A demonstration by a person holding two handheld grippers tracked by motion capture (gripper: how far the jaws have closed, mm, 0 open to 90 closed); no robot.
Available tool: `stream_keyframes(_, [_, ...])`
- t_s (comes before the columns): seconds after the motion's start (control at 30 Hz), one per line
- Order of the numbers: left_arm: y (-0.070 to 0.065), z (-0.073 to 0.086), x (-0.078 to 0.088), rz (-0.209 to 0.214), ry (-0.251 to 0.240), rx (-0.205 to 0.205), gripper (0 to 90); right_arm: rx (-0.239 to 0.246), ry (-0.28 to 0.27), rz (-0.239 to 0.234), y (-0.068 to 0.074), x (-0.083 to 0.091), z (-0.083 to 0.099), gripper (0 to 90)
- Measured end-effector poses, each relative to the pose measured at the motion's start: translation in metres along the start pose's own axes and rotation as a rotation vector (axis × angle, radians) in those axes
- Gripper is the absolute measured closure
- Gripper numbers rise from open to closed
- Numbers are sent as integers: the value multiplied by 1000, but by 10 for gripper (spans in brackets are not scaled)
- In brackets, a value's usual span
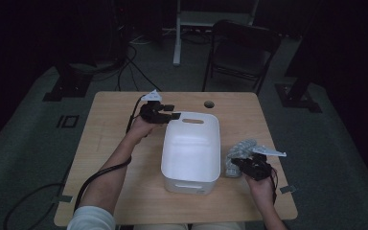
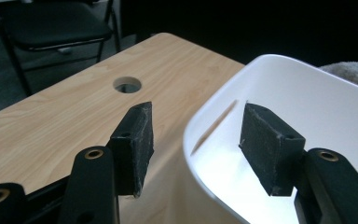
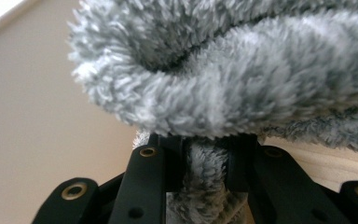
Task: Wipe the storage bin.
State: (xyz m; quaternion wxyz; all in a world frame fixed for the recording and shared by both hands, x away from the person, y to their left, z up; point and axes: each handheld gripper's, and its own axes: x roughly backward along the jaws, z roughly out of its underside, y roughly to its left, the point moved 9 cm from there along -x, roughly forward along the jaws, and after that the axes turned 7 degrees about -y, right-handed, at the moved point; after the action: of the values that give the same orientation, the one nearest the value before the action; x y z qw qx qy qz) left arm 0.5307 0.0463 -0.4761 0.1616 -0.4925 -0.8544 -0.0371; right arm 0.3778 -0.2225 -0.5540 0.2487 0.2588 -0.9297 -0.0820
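Observation:
A white plastic bin (image 1: 191, 184) stands at the middle of the wooden table (image 1: 110, 124), its handle slot at the far end. My left gripper (image 1: 168, 115) hovers at the bin's far left corner. In the left gripper view its jaws (image 2: 196, 135) straddle the bin's rim (image 2: 261, 63), one pad outside and one inside, with neither pressing on it. A grey fluffy towel (image 1: 237, 152) lies bunched on the table right of the bin. My right gripper (image 1: 243, 165) is shut on a fold of that towel (image 3: 223, 79), which is pinched between the pads (image 3: 207, 154).
A round cable hole (image 1: 209, 104) sits in the tabletop near the far edge, just beyond the bin, and it appears again as the hole (image 2: 127, 85). A dark folding chair (image 1: 242, 50) stands behind the table. Cables trail from both grippers.

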Motion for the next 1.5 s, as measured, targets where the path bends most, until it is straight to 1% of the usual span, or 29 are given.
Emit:
stream_keyframes(0.03, [0, 0, 0, 0, 0, 0, 469, -1, 2, 1, -1, 0, 1, 734])
stream_keyframes(0.07, [2, 3, -6, 9, 19, -2, 477, -4, 1, 3, -3, 1, 2, 733])
stream_keyframes(0.1, [4, 4, -7, 2, 24, -5, 487, -7, 1, 3, -4, 1, 2, 734])
stream_keyframes(0.13, [5, 4, -9, 5, 22, 0, 489, -11, 2, 4, -5, 2, 2, 734])
stream_keyframes(0.17, [4, 5, -10, 21, 19, 13, 502, -11, 1, 4, -5, 2, 2, 734])
stream_keyframes(0.2, [5, 6, -11, 12, 16, 12, 514, -12, 2, 3, -6, 2, 2, 734])
stream_keyframes(0.23, [5, 7, -13, 22, 20, 21, 518, -12, 0, 3, -6, 2, 2, 734])
stream_keyframes(0.27, [4, 8, -14, 33, 22, 22, 568, -12, 1, 2, -6, 2, 2, 734])
stream_keyframes(0.3, [4, 9, -15, 23, 27, 10, 587, -12, 1, 2, -6, 2, 2, 734])
stream_keyframes(0.33, [3, 10, -16, 33, 33, 13, 591, -14, 1, 2, -6, 1, 2, 734])
stream_keyframes(0.37, [2, 10, -17, 41, 35, 8, 645, -14, 3, 1, -6, 1, 2, 734])
stream_keyframes(0.4, [2, 9, -18, 32, 34, 6, 657, -13, 3, 1, -6, 1, 2, 734])
stream_keyframes(0.43, [1, 8, -18, 44, 27, 7, 677, -14, 3, 1, -6, 1, 3, 734])
stream_keyframes(0.47, [1, 8, -18, 45, 28, 9, 713, -15, 4, 1, -6, 1, 3, 734])
stream_keyframes(0.5, [0, 8, -19, 46, 35, 5, 714, -17, 3, 2, -6, 1, 3, 734])
stream_keyframes(0.53, [0, 8, -19, 43, 40, -8, 748, -17, 3, 2, -7, 1, 3, 734])
stream_keyframes(0.63, [0, 9, -19, 30, 43, -9, 753, -20, 1, 2, -7, 1, 3, 734])
stream_keyframes(0.73, [1, 9, -17, 7, 42, -13, 761, -21, 0, 2, -7, 1, 3, 734])
stream_keyframes(0.77, [2, 9, -15, -1, 42, -6, 764, -20, 0, 2, -7, 1, 3, 734])
stream_keyframes(0.93, [6, 12, -5, -45, 47, -6, 796, -22, -1, 3, -7, 1, 3, 734])
stream_keyframes(1.0, [6, 13, -1, -64, 54, -14, 811, -25, -3, 3, -8, 1, 2, 734])
stream_keyframes(1.07, [7, 14, 3, -72, 60, -10, 820, -25, -4, 4, -8, 1, 2, 734])
stream_keyframes(1.2, [8, 14, 4, -65, 59, 2, 819, -25, -5, 6, -8, 2, 1, 734])
stream_keyframes(1.3, [8, 14, 4, -59, 60, -5, 815, -32, -9, 6, -9, 2, 1, 734])
stream_keyframes(1.33, [8, 14, 3, -61, 56, -8, 797, -32, -9, 7, -9, 3, 1, 734])
stream_keyframes(1.4, [9, 13, 1, -51, 49, 4, 756, -31, -9, 7, -10, 2, 1, 734])
stream_keyframes(1.43, [10, 13, 1, -54, 46, 3, 735, -32, -7, 8, -10, 2, 1, 734])
stream_keyframes(1.47, [9, 13, -1, -48, 46, 10, 720, -32, -6, 8, -10, 2, 2, 734])
stream_keyframes(1.5, [9, 14, -2, -45, 45, 5, 721, -32, -5, 8, -10, 2, 2, 734])
